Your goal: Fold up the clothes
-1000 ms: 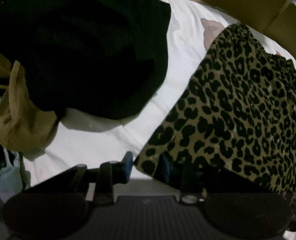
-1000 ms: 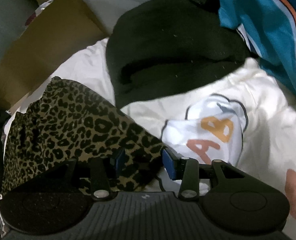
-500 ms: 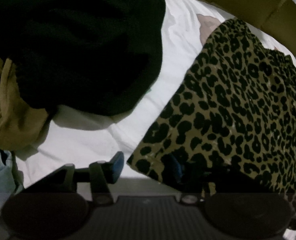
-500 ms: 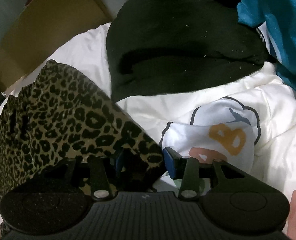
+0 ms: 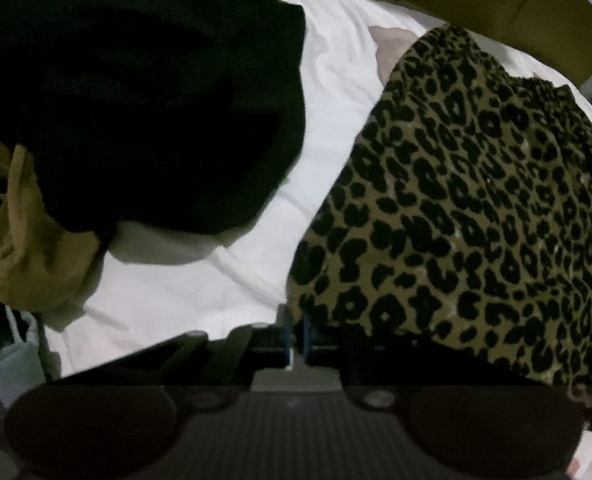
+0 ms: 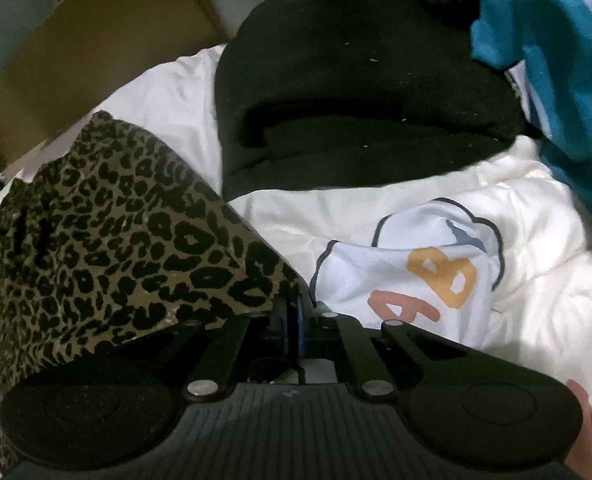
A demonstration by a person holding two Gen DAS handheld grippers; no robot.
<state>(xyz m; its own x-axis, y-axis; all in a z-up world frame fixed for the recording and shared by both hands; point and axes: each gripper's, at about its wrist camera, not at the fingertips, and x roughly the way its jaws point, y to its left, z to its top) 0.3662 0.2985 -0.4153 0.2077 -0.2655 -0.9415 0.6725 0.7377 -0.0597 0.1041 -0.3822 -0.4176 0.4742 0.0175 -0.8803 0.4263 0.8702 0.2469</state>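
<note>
A leopard-print garment [image 5: 476,208] lies spread on white bedding [image 5: 200,296], filling the right half of the left wrist view. My left gripper [image 5: 295,334] is shut on its near left corner. In the right wrist view the same leopard-print garment [image 6: 108,240] lies at the left, and my right gripper [image 6: 294,320] is shut on its near right corner. The pinched cloth edges are mostly hidden by the fingers.
A black garment [image 5: 136,100] is piled at the left, over a mustard cloth [image 5: 28,256]; the black garment [image 6: 356,92] sits behind the right gripper. A teal jersey [image 6: 556,60] lies far right, a white printed cloth [image 6: 424,272] near right. Cardboard [image 6: 108,52] borders the bed.
Both grippers were open around the leopard garment's near corners; their jaws have closed on the fabric. Both moved slightly forward onto the cloth.
</note>
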